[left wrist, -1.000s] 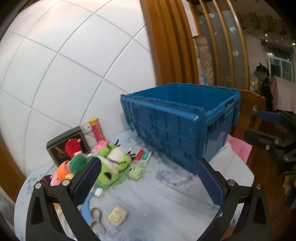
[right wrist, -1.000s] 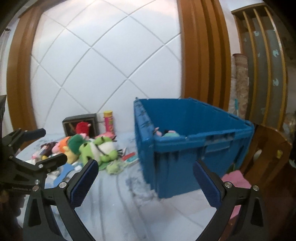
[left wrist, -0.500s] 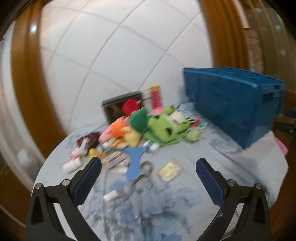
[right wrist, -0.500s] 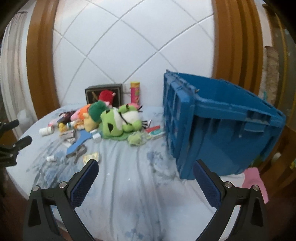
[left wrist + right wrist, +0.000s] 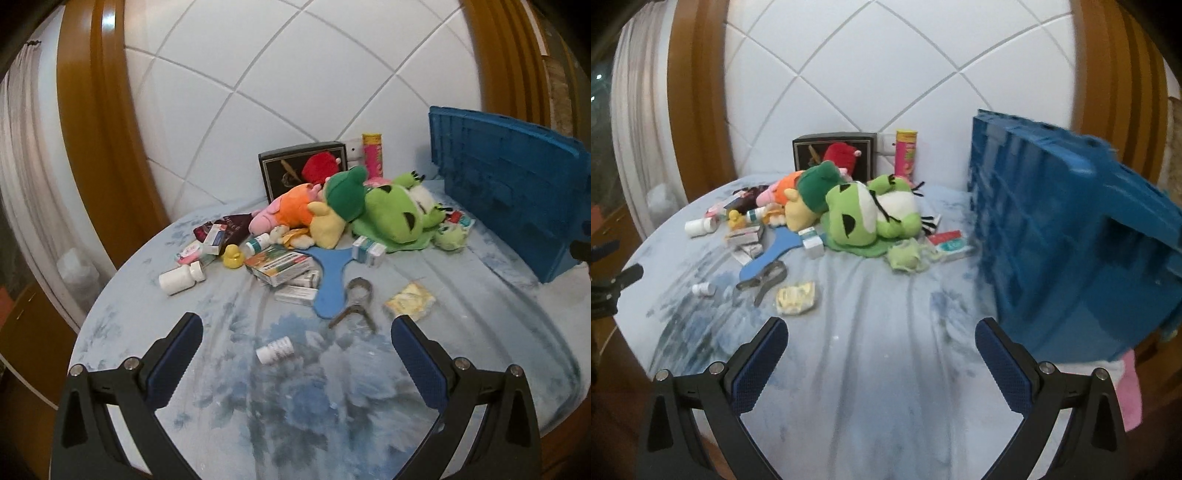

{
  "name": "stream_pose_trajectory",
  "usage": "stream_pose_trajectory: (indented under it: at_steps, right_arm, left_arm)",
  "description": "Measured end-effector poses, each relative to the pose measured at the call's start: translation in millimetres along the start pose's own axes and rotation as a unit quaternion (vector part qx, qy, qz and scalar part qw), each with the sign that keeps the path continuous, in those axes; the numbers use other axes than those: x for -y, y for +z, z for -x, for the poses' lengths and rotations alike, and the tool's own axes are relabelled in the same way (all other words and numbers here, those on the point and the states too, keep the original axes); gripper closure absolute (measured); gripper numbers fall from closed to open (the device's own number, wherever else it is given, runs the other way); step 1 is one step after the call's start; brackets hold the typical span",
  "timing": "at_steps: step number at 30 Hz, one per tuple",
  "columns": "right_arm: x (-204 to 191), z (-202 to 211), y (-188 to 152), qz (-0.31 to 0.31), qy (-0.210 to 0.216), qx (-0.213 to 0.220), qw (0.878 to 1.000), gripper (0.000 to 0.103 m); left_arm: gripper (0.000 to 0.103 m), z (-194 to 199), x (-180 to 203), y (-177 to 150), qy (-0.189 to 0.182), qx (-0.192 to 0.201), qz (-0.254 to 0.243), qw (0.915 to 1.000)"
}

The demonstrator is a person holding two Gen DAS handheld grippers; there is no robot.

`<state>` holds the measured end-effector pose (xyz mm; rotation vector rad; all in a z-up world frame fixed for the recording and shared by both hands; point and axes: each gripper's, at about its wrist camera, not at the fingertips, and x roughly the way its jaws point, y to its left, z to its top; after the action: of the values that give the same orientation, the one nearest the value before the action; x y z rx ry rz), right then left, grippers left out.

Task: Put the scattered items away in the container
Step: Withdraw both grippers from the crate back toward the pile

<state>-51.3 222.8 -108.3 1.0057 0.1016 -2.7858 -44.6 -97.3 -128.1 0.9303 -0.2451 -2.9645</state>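
We hold the left claw (image 5: 295, 343) spread wide and empty above the table (image 5: 332, 406), its pads touching nothing. A small vial (image 5: 275, 350) lies on the cloth between its fingers, with metal tongs (image 5: 355, 302) and a yellow packet (image 5: 409, 301) just beyond. Our right claw (image 5: 881, 343) is equally wide and grips nothing, over bare cloth. The scattered pile sits at the back of the table: a green frog plush (image 5: 866, 216), an orange plush (image 5: 291, 208), a white bottle (image 5: 181, 279), a rubber duck (image 5: 233, 255), medicine boxes (image 5: 279, 266) and a blue paddle (image 5: 330, 280). A dark box (image 5: 301, 171) and a pink can (image 5: 373, 155) stand against the wall. The blue crate (image 5: 1071, 236) stands to the right, close to the right claw's right finger.
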Motion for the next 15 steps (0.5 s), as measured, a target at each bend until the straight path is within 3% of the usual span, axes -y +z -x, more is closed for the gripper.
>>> stream_pose_trajectory:
  at_steps: [6, 10, 15]
  right_arm:
    - [-21, -58, 22, -0.017, 0.017, -0.038, 0.999, 0.000]
    - [-41, -89, 38, -0.017, 0.034, -0.040, 0.998, 0.000]
    - [-77, -143, 62, 0.032, 0.062, -0.039, 0.997, 0.000]
  left_arm:
    - [0.000, -61, -26, 22, -0.022, -0.010, -0.015, 0.9996]
    - [0.000, -102, -49, 33, -0.035, -0.024, -0.018, 0.9989]
    - [0.000, -123, -58, 33, -0.043, -0.033, -0.028, 0.9981]
